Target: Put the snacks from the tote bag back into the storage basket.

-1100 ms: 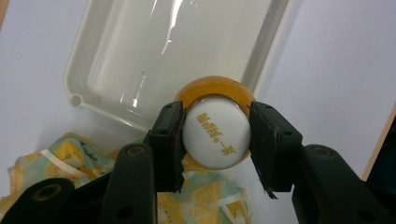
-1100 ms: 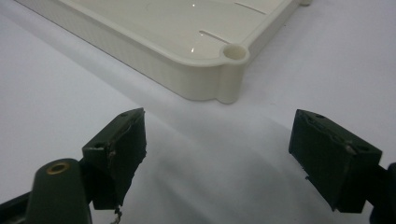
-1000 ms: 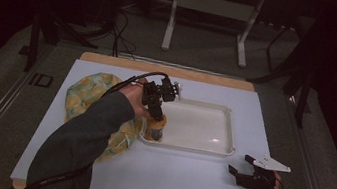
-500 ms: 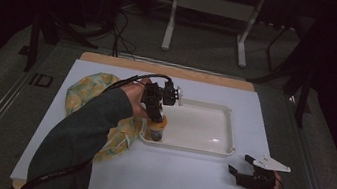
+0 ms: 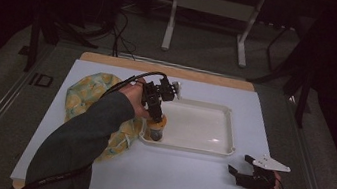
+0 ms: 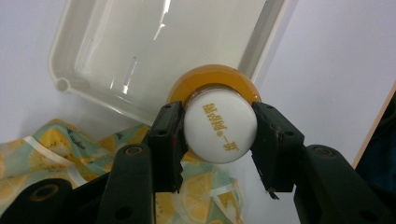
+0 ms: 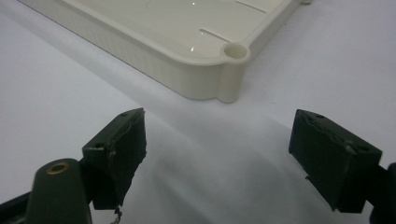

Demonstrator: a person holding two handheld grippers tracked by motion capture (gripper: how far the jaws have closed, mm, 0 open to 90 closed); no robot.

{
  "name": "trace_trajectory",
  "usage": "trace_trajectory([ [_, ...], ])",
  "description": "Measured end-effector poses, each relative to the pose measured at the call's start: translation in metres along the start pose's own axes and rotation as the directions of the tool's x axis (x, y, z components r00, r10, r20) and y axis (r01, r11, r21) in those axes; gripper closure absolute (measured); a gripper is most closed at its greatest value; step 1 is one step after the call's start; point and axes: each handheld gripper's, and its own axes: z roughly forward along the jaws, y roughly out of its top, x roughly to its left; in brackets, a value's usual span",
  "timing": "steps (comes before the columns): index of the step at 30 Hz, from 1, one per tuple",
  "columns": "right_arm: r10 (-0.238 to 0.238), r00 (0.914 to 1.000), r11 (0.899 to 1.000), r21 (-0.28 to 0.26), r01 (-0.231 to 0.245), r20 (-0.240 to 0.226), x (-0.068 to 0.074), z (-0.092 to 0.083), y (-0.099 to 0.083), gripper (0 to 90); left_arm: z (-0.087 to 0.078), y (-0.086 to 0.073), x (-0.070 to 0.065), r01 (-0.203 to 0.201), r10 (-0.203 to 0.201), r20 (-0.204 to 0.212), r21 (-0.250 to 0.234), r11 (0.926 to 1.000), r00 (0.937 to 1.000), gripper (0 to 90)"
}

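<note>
— So, what is the left gripper doing?

— Its two black jaws are clamped on the white cap of a small orange bottle, one jaw on each side, pressed against it. Yellow lettering runs across the cap.

— And where is that bottle?

— In the high view the bottle sits at the near-left corner of the cream tray, with the gripper coming down on it from above. Whether its base touches the tray floor I cannot tell.

— What lies around it?

— Just left of the tray, a cloth printed with lemon slices is spread on the white mat; the person's left sleeve crosses over it. In the left gripper view the cloth shows under the jaws.

— The other hand?

— The right gripper is well apart, near the mat's near-right part, just off the tray's corner. Its jaws stand wide, nothing between them, only bare mat, with the tray's corner ahead.
</note>
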Motion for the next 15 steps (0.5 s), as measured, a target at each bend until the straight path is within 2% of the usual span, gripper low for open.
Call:
trace_trajectory([
  [4, -0.001, 1.0000, 1.000, 0.001, 0.001, 0.000, 0.0000, 0.0000, 0.0000, 18.5, -0.0006, 0.0011, 0.0017, 0.049, -0.049, 0.015, -0.003, 0.9988, 0.9987, 57.4],
  [8, -0.004, 1.0000, 1.000, 0.004, 0.004, 0.001, 0.0001, 0.0002, 0.0001, 18.4, -0.0007, 0.0010, 0.0045, 0.118, -0.117, 0.038, -0.015, 0.9929, 0.9924, 57.3],
  [15, -0.008, 1.0000, 1.000, 0.013, 0.008, 0.002, 0.0008, 0.0011, 0.0006, 18.4, -0.0007, 0.0022, 0.0054, 0.185, -0.184, 0.053, -0.021, 0.9824, 0.9815, 57.3],
])
